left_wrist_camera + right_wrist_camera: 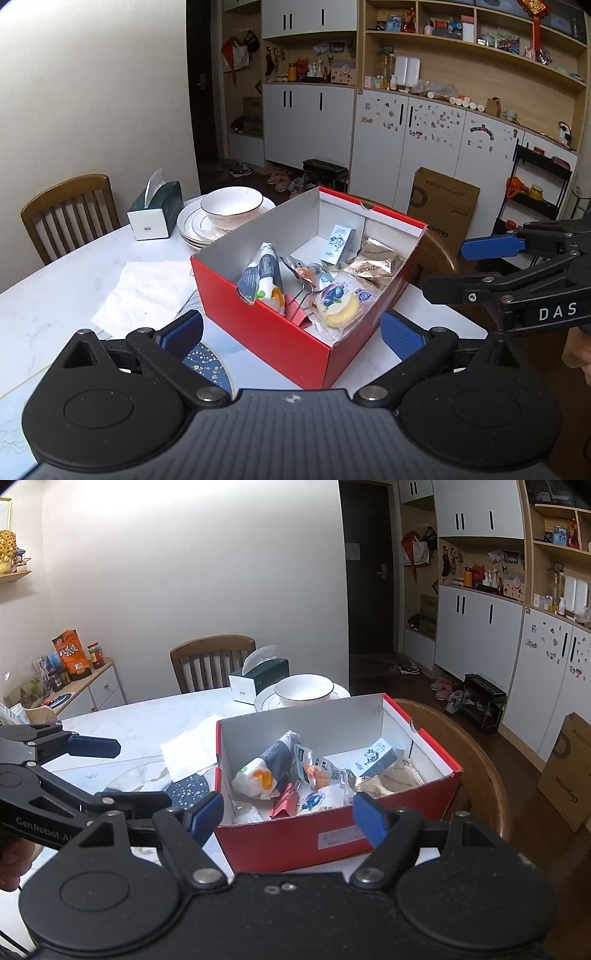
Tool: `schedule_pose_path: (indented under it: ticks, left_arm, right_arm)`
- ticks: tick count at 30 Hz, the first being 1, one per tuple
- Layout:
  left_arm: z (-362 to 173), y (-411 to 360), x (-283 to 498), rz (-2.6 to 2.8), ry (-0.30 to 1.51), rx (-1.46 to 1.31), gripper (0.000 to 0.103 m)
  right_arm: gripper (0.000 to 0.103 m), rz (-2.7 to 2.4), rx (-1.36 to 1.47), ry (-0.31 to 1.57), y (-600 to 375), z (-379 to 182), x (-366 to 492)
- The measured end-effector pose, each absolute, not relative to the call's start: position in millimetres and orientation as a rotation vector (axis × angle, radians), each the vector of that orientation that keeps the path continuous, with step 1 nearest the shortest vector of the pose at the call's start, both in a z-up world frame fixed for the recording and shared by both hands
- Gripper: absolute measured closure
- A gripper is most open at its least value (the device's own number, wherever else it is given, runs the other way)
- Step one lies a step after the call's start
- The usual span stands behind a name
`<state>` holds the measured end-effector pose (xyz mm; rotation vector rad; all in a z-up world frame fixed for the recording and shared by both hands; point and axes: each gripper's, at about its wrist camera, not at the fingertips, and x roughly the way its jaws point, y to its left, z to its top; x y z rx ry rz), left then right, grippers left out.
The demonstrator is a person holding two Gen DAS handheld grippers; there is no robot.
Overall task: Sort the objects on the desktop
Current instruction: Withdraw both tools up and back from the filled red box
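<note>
Red shoebox [266, 332] standing open on the white marble table [55, 291], at the table's edge, white inside and holding the sorted items. Inside the shoebox: a grey-and-white snack pouch [263, 277] leaning against the near-left wall, a red binder clip [295, 310] just beside it, a blueberry-print cake packet [340, 301] toward the near corner, a small clear packet with orange contents [310, 273] in the middle, a gold foil wrapper [373, 264] at the far-right side, and a small white-and-blue carton [338, 240] tilted toward the far wall. Left gripper [291, 330] hovering low in front of the shoebox's near corner, jaws spread wide to either side of that corner, blue pads clear of the cardboard, nothing held. Right gripper [288, 818] level with the shoebox's long red side, jaws also wide apart, pads not pressing the wall, nothing clamped. Left of the shoebox: a crumpled white paper sheet [147, 291] and, nearer, a dark blue speckled plate [207, 363] partly hidden behind the left pad. Beyond the shoebox's far-left corner: a white bowl [232, 206] stacked on white plates [192, 229], then a green tissue box [157, 208], with a wooden chair [70, 214] behind.
</note>
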<state>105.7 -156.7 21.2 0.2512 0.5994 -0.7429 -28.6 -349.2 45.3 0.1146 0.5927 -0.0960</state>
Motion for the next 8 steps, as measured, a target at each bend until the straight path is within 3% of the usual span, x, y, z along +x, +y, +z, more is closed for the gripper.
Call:
schedule_pose_path:
  ticks: [8]
  left_arm:
    - [21.8,-155.3,105.4,-0.751,0.602,0.245,0.000]
  right_arm:
    - [0.026,-0.110,0.119,0.598,-347.9,44.4,-29.0]
